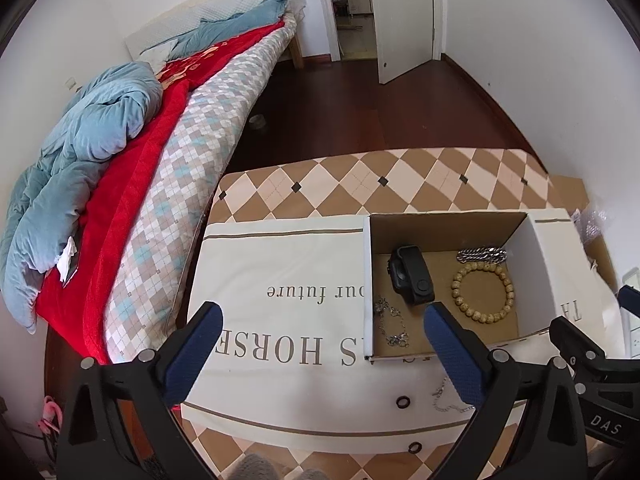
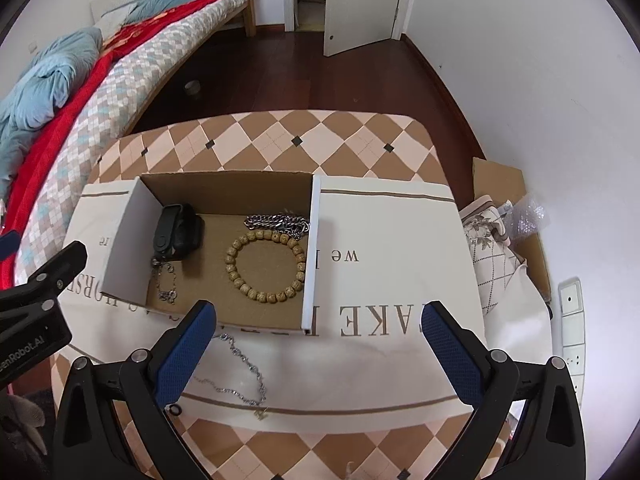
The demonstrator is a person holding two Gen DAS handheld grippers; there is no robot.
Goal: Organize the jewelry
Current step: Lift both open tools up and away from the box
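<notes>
An open cardboard box (image 1: 448, 226) (image 2: 224, 188) stands on a white printed cloth. It holds a black smartwatch (image 1: 412, 280) (image 2: 178, 236), a wooden bead bracelet (image 1: 482, 292) (image 2: 266, 266), a thick silver chain (image 1: 482, 255) (image 2: 278, 222) and a thin silver bracelet (image 1: 390, 326) (image 2: 166, 280). In front of the box lie a thin silver necklace (image 2: 240, 376) (image 1: 444, 398) and a black ring (image 1: 403, 402) (image 2: 175, 409). A second black ring (image 1: 415, 447) lies on the checked tablecloth. My left gripper (image 1: 324, 320) and right gripper (image 2: 316, 318) are both open and empty, above the cloth.
The table (image 2: 280, 136) has a brown checked cover. A bed (image 1: 160, 168) with blue and red bedding runs along the left. A cardboard piece and plastic wrap (image 2: 528, 212) lie at the right by the wall. An open door (image 1: 400, 20) stands at the back.
</notes>
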